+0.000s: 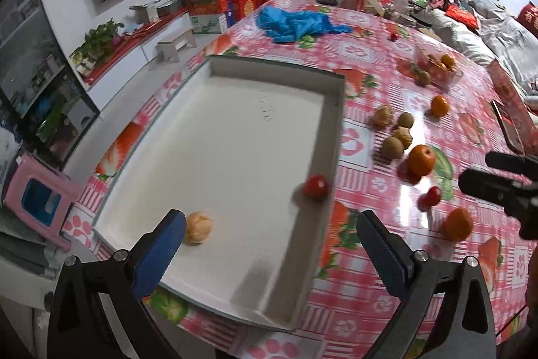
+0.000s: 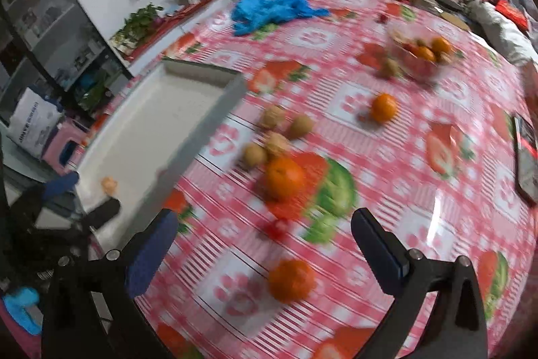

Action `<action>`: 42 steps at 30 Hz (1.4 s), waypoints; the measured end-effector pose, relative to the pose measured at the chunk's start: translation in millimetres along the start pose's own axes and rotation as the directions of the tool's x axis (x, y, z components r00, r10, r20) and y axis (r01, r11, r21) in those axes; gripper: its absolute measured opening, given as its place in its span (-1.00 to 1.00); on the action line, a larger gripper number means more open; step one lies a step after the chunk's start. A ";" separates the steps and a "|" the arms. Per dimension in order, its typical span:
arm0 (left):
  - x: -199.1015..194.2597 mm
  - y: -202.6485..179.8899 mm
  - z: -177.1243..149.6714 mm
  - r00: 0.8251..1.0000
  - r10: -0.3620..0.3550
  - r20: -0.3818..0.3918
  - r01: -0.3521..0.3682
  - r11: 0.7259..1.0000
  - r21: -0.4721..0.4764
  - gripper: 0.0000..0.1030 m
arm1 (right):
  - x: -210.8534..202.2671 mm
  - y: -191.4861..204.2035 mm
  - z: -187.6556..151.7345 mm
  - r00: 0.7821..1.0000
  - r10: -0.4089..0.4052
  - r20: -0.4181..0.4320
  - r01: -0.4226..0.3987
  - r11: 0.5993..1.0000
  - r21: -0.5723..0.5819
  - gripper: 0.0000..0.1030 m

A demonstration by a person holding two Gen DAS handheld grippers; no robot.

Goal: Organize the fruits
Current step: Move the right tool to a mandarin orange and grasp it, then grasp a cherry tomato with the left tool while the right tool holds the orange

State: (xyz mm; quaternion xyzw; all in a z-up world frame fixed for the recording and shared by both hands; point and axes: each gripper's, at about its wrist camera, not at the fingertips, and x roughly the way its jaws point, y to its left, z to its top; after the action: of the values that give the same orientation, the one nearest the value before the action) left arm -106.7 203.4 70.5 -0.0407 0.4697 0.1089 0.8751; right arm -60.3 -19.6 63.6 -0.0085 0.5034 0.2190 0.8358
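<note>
Your left tongs (image 1: pixel 269 244) hang released over the near end of the white tray (image 1: pixel 336 123), with nothing between the blue pads. Just beyond the left pad a pale peeled fruit (image 1: pixel 199 227) lies on the tray floor near its near corner, and a small red fruit (image 1: pixel 316 186) sits against the tray's right wall.

Your right tongs (image 2: pixel 265 244) are spread wide and empty above the desk (image 2: pixel 420 224), which is covered by a pink checked cloth. Between their pads, closest to you, lies an orange (image 2: pixel 292 280); a little farther sits a small red fruit (image 2: pixel 277 229), blurred. Beyond that a bigger orange (image 2: pixel 285 178) rests beside a printed green patch of the cloth.

Behind it a cluster of brown fruits (image 2: pixel 275 137) lies just to the right of the tray's long wall, apart from it. Farther right a lone orange (image 2: pixel 383 107) sits in the open middle of the desk. Toward the far right edge a clear bowl (image 2: pixel 413 56) holds more oranges and other fruit. A phone (image 2: pixel 526 157) lies at the right edge. Near the far left corner lies a heap of blue plastic (image 2: pixel 269 10).
</note>
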 end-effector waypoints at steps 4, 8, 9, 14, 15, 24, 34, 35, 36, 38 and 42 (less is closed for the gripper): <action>5.5 -19.0 -2.0 1.000 -0.026 -0.016 0.026 0.999 0.027 0.98 | -0.9 -18.9 -24.8 0.998 -0.063 -0.019 0.064 0.998 0.011 1.00; 10.5 -40.5 -4.6 0.998 -0.047 -0.032 0.048 0.997 0.062 0.98 | 3.6 -19.8 -48.4 0.994 -0.104 -0.036 0.103 0.994 -0.026 1.00; 11.3 -44.5 -5.1 0.998 -0.050 -0.033 0.052 0.996 0.069 0.98 | 6.5 -17.3 -52.7 0.993 -0.114 -0.041 0.112 0.993 -0.044 1.00; 13.7 -52.2 -7.1 0.998 -0.047 -0.041 0.051 0.995 0.083 0.98 | 29.6 -6.5 -63.1 0.986 -0.148 -0.077 0.139 0.984 -0.108 1.00; 13.0 -51.0 -7.7 0.998 -0.045 -0.040 0.048 0.996 0.081 0.98 | 34.3 -6.4 -63.9 0.985 -0.154 -0.084 0.144 0.984 -0.109 1.00; 13.3 -43.5 -2.0 0.999 -0.028 -0.036 0.030 0.998 0.064 0.98 | 41.7 -8.6 -61.7 0.978 -0.201 -0.050 0.195 0.976 -0.099 1.00; 14.7 -71.6 5.9 0.997 -0.061 -0.037 0.066 0.990 0.128 0.98 | 33.4 1.7 -62.9 0.987 -0.162 0.017 0.163 0.980 -0.114 0.04; 15.5 -74.7 6.4 0.997 -0.062 -0.039 0.066 0.989 0.133 0.98 | 32.1 0.8 -62.7 0.989 -0.149 0.020 0.150 0.983 -0.109 -0.18; 16.3 -77.3 6.7 0.997 -0.063 -0.041 0.068 0.988 0.136 0.98 | 30.4 -1.3 -62.9 0.990 -0.141 0.024 0.143 0.985 -0.101 -0.18; 17.6 -83.0 7.0 0.997 -0.066 -0.044 0.072 0.987 0.141 0.98 | 27.7 -8.5 -63.5 0.992 -0.125 0.027 0.127 0.989 -0.076 -0.17; 20.0 -97.3 6.0 0.995 -0.084 -0.051 0.091 0.983 0.156 0.98 | 17.5 -31.8 -67.9 0.995 -0.098 0.025 0.099 0.995 -0.009 -0.17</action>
State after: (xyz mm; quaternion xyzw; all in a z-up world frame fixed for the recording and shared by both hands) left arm -68.9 112.8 54.1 0.0060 0.4937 0.0316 0.8691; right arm -98.3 -58.0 8.7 -0.0348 0.4912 0.1800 0.8515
